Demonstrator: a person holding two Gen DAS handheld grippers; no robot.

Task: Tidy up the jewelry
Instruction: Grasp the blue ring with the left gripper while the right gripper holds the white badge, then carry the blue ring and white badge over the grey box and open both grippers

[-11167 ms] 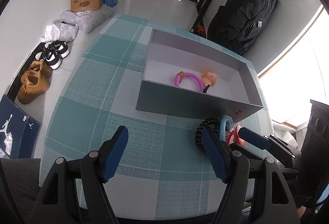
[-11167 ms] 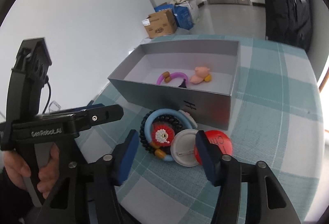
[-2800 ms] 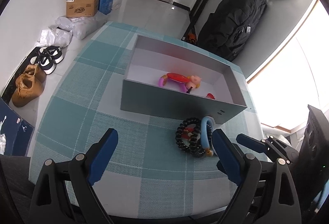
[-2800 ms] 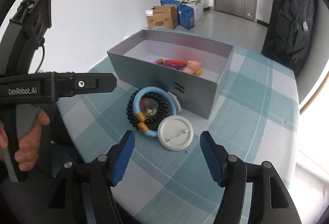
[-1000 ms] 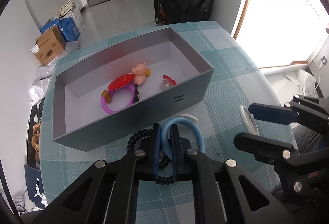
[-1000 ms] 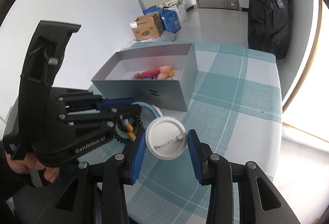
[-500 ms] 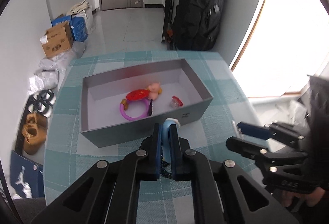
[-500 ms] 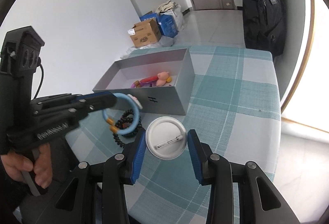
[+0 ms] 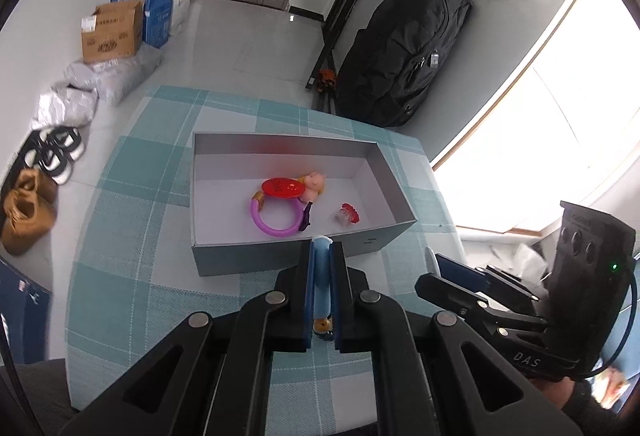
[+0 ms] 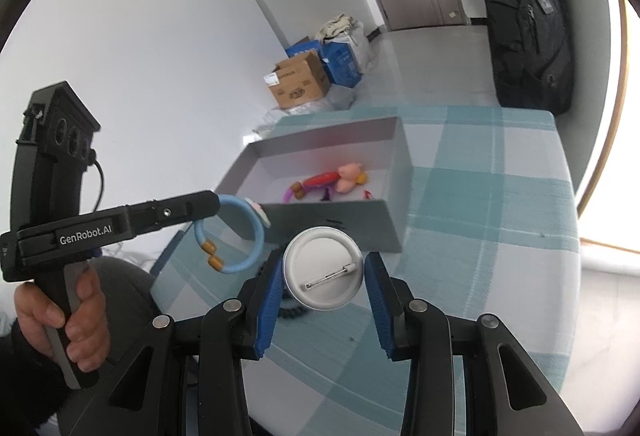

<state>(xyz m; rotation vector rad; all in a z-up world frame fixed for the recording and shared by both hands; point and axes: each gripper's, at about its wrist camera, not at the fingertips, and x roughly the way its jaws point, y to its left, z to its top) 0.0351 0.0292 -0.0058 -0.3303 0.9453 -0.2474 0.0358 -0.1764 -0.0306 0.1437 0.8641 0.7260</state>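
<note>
Grey box [image 9: 224,260] on checked desk [image 9: 132,288] holds purple ring [image 9: 276,222], red disc [image 9: 282,188], pink pig figure [image 9: 314,182], small red-clear piece [image 9: 347,214]. Left gripper [image 9: 321,276] clamps blue bracelet [image 10: 240,236] in air near box's front wall. Right gripper [image 10: 323,276] pinches white pin badge [image 10: 323,268], back side showing. Black coil [image 10: 294,310] mostly hidden behind badge.

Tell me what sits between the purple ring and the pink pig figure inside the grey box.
In the left wrist view, a red disc lies between the purple ring and the pink pig figure, overlapping the ring's top, inside the grey box.
</note>
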